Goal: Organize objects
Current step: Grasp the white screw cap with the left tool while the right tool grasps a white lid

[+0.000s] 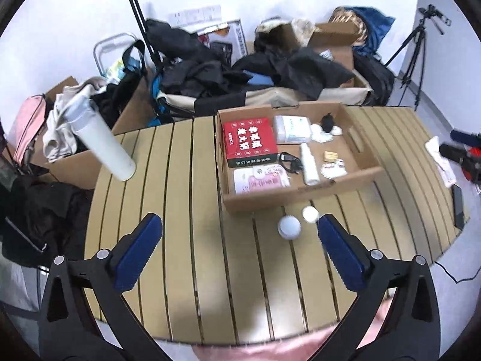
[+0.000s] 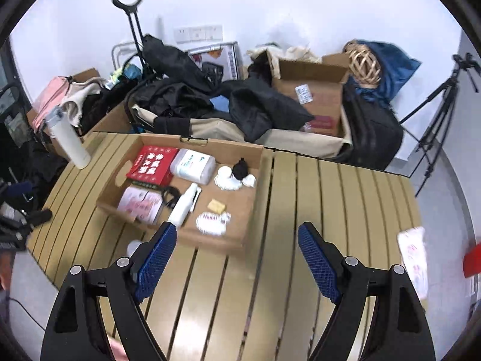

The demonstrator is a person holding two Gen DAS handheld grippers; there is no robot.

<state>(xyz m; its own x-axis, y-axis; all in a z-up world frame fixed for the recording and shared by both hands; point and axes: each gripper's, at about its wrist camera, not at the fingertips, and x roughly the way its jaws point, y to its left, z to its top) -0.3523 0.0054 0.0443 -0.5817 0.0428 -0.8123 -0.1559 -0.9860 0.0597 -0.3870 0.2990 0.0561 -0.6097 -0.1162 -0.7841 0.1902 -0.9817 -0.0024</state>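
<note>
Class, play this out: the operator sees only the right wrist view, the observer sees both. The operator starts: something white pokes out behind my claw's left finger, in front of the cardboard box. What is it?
Observer: In the left wrist view it is a round white jar standing on the slatted table, outside the cardboard box.
Operator: Is it alone there?
Observer: No. A smaller white lid, perhaps its own, lies close beside it, nearer the box.
Operator: Is the left claw holding anything?
Observer: No. The left claw is open, with nothing between its fingers.
</note>
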